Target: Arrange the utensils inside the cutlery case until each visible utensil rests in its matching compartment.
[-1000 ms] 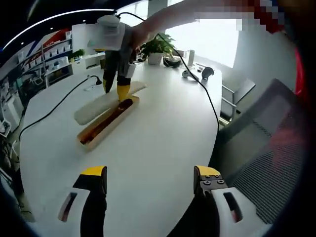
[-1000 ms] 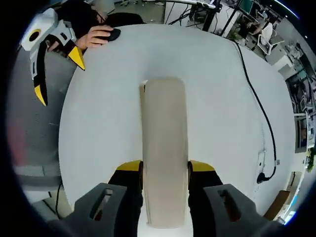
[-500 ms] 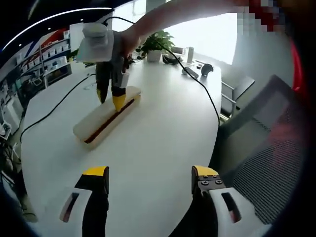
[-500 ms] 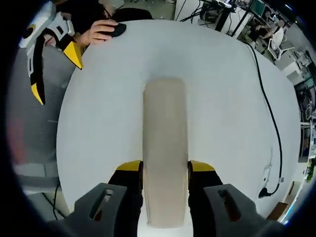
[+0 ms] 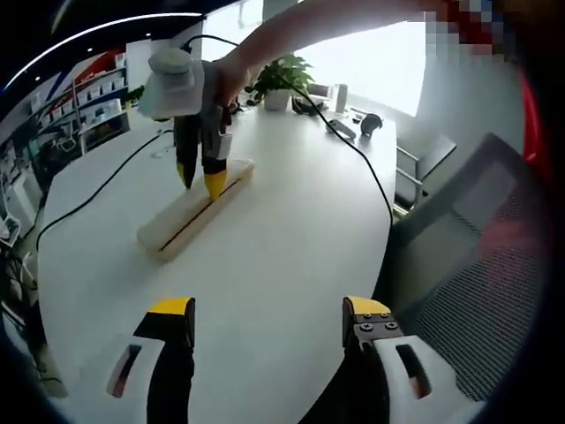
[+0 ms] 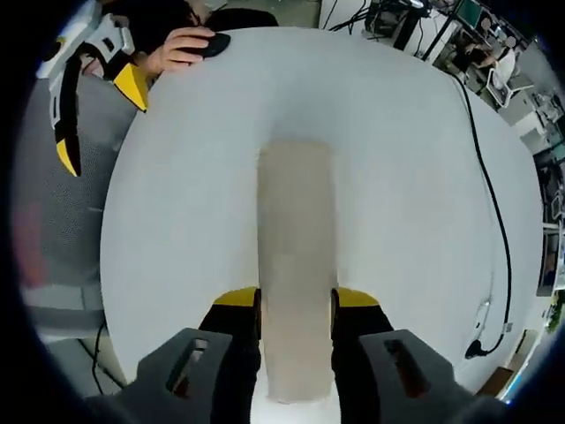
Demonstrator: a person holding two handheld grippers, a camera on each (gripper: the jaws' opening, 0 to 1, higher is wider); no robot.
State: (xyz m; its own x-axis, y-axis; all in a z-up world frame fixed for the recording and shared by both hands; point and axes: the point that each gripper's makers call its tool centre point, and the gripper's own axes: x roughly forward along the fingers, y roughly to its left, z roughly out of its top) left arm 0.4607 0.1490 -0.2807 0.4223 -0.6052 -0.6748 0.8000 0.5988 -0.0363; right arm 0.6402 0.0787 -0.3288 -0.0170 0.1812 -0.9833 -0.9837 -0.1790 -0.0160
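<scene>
At upper left of the left gripper view, the right gripper (image 5: 201, 178) has lowered the case lid (image 5: 192, 212) almost flush onto its base on the white table (image 5: 282, 256), fingers clamping it, closing the case, while the left gripper (image 5: 267, 325) hangs open, empty.
</scene>
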